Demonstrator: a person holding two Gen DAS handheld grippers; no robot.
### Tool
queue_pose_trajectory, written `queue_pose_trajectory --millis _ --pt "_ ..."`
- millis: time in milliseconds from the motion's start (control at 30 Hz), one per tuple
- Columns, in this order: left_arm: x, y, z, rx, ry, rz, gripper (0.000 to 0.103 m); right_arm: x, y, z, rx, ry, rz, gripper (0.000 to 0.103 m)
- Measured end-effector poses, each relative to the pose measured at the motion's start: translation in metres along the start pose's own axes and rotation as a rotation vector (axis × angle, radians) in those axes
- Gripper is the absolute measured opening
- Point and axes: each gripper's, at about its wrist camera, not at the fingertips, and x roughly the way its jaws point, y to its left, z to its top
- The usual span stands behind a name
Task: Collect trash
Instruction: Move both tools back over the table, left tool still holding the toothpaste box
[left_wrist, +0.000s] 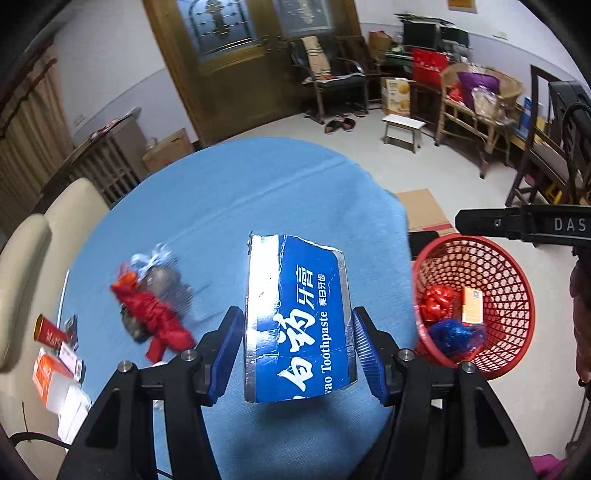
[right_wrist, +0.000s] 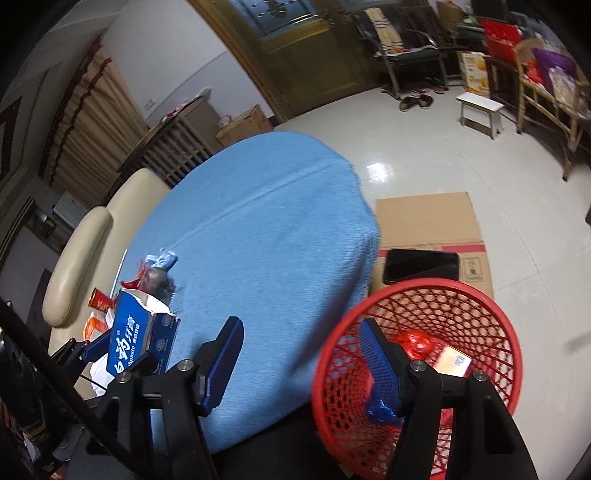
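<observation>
My left gripper (left_wrist: 297, 347) is shut on a blue toothpaste box (left_wrist: 297, 317) and holds it above the blue round table (left_wrist: 229, 206). The box also shows in the right wrist view (right_wrist: 138, 339), at the lower left. A pile of red and grey crumpled wrappers (left_wrist: 153, 299) lies on the table to the left. A red mesh basket (left_wrist: 509, 288) stands on the floor at the right, holding red and blue wrappers and an orange box. My right gripper (right_wrist: 301, 354) is open and empty, over the table edge and the basket rim (right_wrist: 402, 286).
Small boxes and a red can (left_wrist: 50, 332) lie at the table's left edge by a cream chair (left_wrist: 22, 258). Flat cardboard (right_wrist: 428, 218) with a black phone (right_wrist: 421, 264) lies on the floor behind the basket. Chairs, a stool and clutter line the far wall.
</observation>
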Motion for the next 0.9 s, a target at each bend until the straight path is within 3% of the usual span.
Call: queue_pose_trajectory --millis 233,567,700,900 --pt "-0.005 0.055 -0.030 -0.114 0.009 0.040 0.061 0.016 0.052 0.003 -0.089 0.018 0.021 0.069" --pt "-0.006 0.190 -0.134 -0.462 0.128 0.217 0.061 0.070 0.145 -0.003 -0.240 0.100 0.088 0.069" --pt "-0.012 0.210 -0.156 -0.531 0.138 0.235 0.061 0.097 0.178 -0.007 -0.265 0.144 0.130 0.069" --pt "-0.011 0.212 -0.149 -0.532 0.115 0.202 0.061 0.126 0.224 -0.013 -0.339 0.166 0.161 0.069"
